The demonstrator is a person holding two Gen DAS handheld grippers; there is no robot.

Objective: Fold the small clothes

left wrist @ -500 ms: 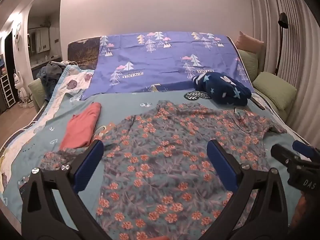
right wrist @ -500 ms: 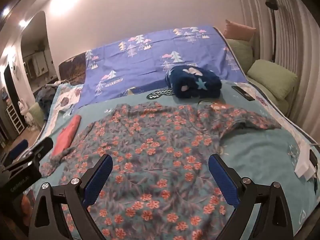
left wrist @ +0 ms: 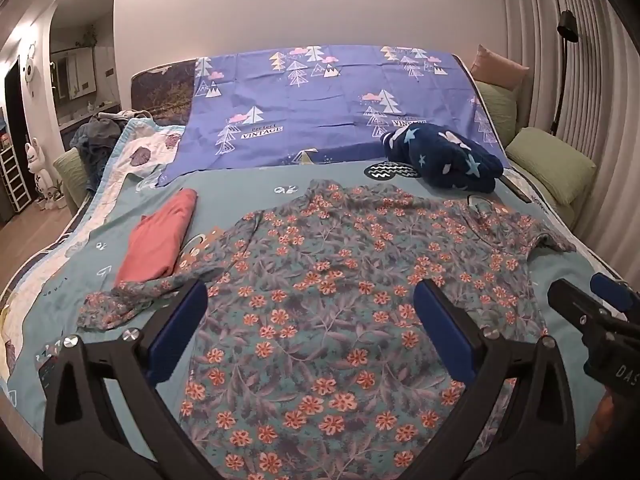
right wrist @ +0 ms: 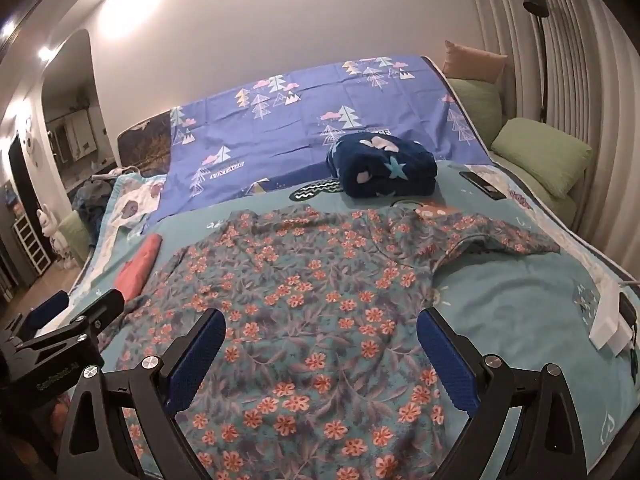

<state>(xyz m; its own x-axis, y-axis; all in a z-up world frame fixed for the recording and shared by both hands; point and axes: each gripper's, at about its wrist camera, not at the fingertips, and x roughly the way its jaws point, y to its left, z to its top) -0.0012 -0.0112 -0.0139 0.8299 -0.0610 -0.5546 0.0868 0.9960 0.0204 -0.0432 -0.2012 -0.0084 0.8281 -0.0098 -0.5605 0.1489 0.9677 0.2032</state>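
Observation:
A small floral shirt (left wrist: 340, 288) (right wrist: 304, 300), grey-blue with orange flowers, lies spread flat on the teal bed cover, sleeves out to both sides. My left gripper (left wrist: 310, 300) hovers open above the shirt's lower left half, nothing between its blue pads. My right gripper (right wrist: 320, 328) is open over the shirt's lower right half, also holding nothing. Each gripper shows at the edge of the other's view: the right gripper (left wrist: 592, 312), the left gripper (right wrist: 72, 320). A folded coral garment (left wrist: 160, 240) (right wrist: 138, 268) lies left of the shirt.
A rolled navy star blanket (left wrist: 444, 160) (right wrist: 384, 168) sits behind the shirt. A purple tree-print sheet (left wrist: 320, 104) covers the headboard end. Green pillows (left wrist: 552, 164) line the right side. A white charger block (right wrist: 608, 320) and a dark remote (right wrist: 482, 186) lie on the bed's right.

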